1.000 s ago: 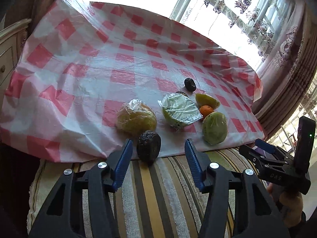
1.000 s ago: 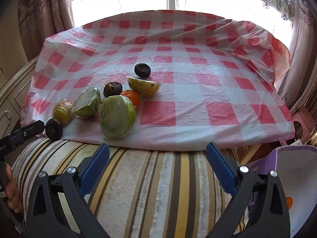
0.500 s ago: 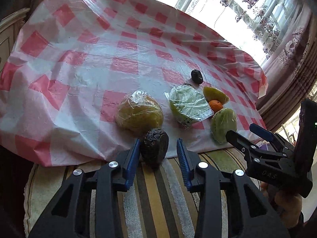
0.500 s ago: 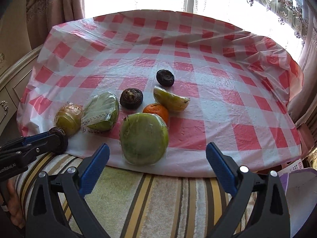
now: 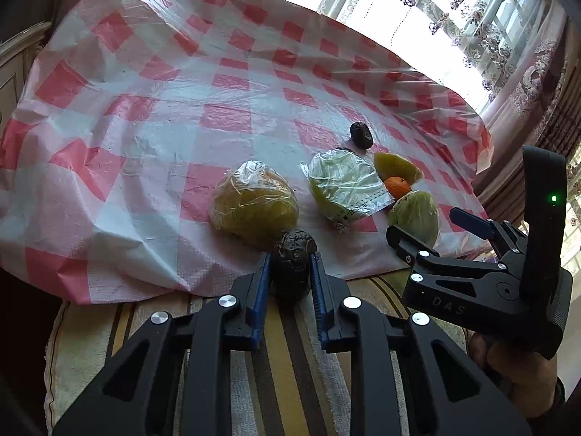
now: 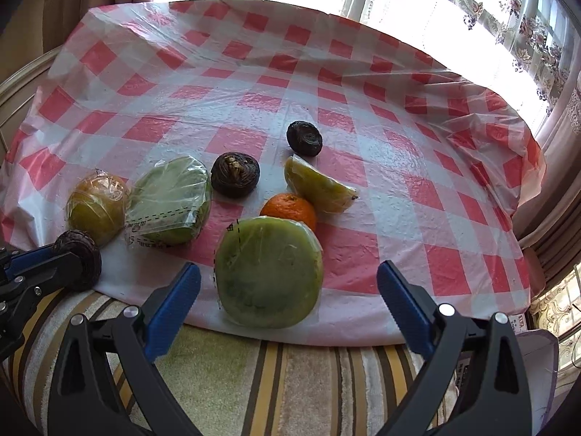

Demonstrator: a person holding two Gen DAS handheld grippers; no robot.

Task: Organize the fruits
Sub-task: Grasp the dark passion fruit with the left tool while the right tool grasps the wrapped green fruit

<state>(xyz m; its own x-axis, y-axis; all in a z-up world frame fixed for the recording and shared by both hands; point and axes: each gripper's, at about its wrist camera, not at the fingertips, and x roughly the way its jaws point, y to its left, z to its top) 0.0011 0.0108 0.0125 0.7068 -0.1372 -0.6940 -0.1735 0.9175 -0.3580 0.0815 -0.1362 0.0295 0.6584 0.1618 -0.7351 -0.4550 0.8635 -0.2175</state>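
Left claw [image 5: 290,272] clamps one of three dark wrinkled fruits [image 5: 293,259] at the cloth's [image 6: 363,138] near edge; right claw [image 6: 288,290] gapes before three wrapped fruits [image 6: 268,272].

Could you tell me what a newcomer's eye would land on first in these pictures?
Probably the red-checked cloth with fruit clustered at its near edge. The left tool is shut on a wrinkled dark fruit at the cloth's edge. The right tool, open, hovers before a big wrapped green fruit, an orange just behind it.
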